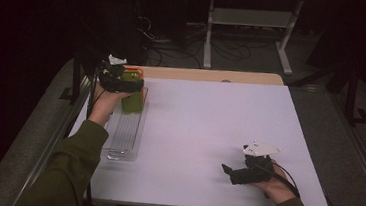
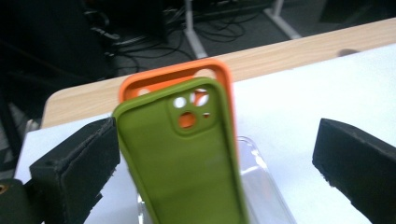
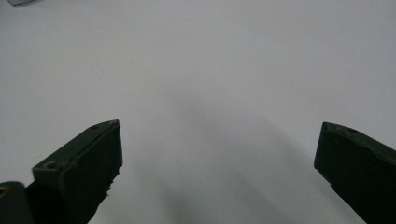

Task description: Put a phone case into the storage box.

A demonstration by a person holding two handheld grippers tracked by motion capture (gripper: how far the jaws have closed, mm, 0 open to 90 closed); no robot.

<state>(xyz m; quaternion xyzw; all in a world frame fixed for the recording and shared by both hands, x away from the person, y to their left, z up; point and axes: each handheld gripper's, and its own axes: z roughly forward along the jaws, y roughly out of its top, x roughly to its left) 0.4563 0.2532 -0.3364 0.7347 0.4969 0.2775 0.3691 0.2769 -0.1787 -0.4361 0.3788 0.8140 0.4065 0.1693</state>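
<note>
A green phone case (image 2: 187, 158) stands upright in a clear slotted rack (image 2: 264, 179), with an orange phone case (image 2: 175, 77) right behind it. My left gripper (image 2: 219, 144) is open, its jaws wide on either side of the green case; the left jaw is close against the case's edge and the right jaw is well clear. In the high view the left gripper (image 1: 131, 85) hovers over the rack's far end (image 1: 124, 133), above the green case (image 1: 132, 102). My right gripper (image 1: 228, 171) rests near the table's front right, open, with nothing between its jaws (image 3: 219, 140).
The white table top (image 1: 209, 125) stretches between the two hands. A bare wooden strip (image 1: 213, 75) runs along the far edge. Beyond it stand a metal frame and cables (image 1: 216, 45) on a dark floor. A corner of the clear rack (image 3: 18, 2) shows far off.
</note>
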